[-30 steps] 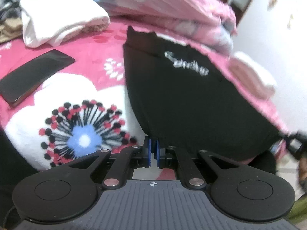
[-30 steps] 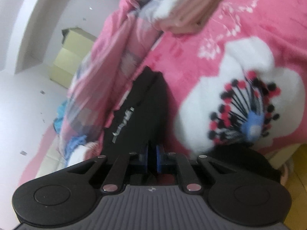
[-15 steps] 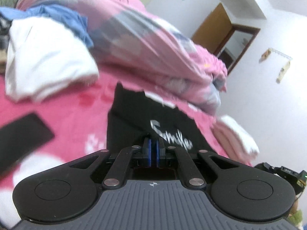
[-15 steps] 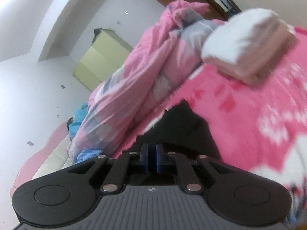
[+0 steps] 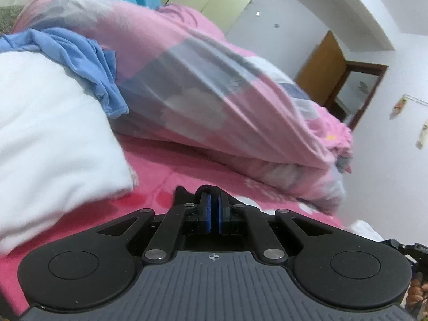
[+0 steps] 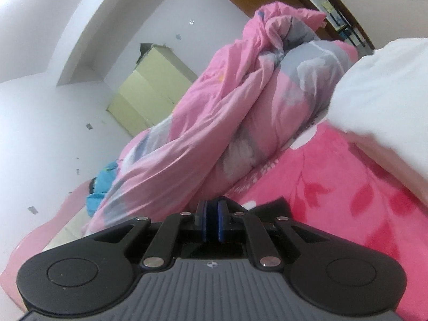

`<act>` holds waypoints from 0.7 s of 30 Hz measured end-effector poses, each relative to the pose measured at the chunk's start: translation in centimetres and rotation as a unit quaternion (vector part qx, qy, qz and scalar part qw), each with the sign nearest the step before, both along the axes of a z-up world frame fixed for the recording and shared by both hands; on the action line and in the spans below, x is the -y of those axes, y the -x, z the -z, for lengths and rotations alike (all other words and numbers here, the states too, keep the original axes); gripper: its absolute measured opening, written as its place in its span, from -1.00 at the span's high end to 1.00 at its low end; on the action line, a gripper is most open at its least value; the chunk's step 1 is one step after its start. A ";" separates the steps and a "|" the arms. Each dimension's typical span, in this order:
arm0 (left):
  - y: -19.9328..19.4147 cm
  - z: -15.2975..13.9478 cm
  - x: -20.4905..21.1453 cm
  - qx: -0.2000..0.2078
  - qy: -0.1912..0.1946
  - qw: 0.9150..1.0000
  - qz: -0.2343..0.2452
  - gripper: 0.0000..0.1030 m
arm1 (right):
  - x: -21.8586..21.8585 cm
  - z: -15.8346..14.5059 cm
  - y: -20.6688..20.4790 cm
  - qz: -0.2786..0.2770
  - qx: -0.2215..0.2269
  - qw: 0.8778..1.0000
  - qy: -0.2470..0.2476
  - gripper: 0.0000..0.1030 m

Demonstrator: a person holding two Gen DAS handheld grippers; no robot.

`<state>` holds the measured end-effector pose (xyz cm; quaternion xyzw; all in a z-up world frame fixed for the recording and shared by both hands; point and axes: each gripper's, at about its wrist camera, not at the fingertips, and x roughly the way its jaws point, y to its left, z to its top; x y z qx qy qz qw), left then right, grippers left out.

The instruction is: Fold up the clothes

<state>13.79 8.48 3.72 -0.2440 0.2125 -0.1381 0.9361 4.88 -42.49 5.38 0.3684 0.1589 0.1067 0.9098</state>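
The black garment is almost wholly hidden under both grippers. One corner of the black garment [image 5: 180, 194] peeks out left of the left gripper [image 5: 212, 200], whose blue pads are pressed together on the cloth. In the right wrist view a black edge of the garment [image 6: 276, 205] shows right of the right gripper [image 6: 211, 208], which is also shut on it. Both grippers sit low over the pink floral blanket [image 5: 160, 168], pointing toward the bunched quilt.
A white folded garment [image 5: 53, 139] with a blue garment [image 5: 83, 56] on it lies close on the left. A rolled pink and grey quilt [image 5: 214, 88] runs across the far side. Another white folded pile [image 6: 388, 101] sits at the right. A pale wardrobe [image 6: 152, 91] stands behind.
Both grippers have travelled forward over the black garment toward the quilt, staying shut. The spread black cloth and its white lettering have dropped out of view, leaving only corners showing.
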 end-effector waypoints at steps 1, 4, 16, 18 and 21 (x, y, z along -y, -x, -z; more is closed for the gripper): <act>-1.3 0.3 0.1 -0.003 -0.001 1.000 -0.004 0.94 | 0.1 0.3 -1.5 0.001 -0.004 1.000 0.001 0.85; -4.7 1.6 0.4 -0.013 -0.007 1.000 -0.010 0.94 | 0.5 1.7 -5.6 0.003 -0.018 1.000 -0.001 0.86; -12.8 7.6 1.0 -0.072 -0.027 0.997 -0.010 0.94 | 2.3 9.9 -16.3 0.023 -0.090 0.995 -0.041 0.86; -13.4 8.4 1.1 -0.082 -0.030 0.996 -0.006 0.94 | 2.5 11.6 -17.3 0.030 -0.106 0.993 -0.047 0.86; -12.5 7.2 0.7 -0.095 -0.017 0.995 0.001 0.87 | 3.0 14.5 -18.7 0.037 -0.148 0.985 -0.082 0.82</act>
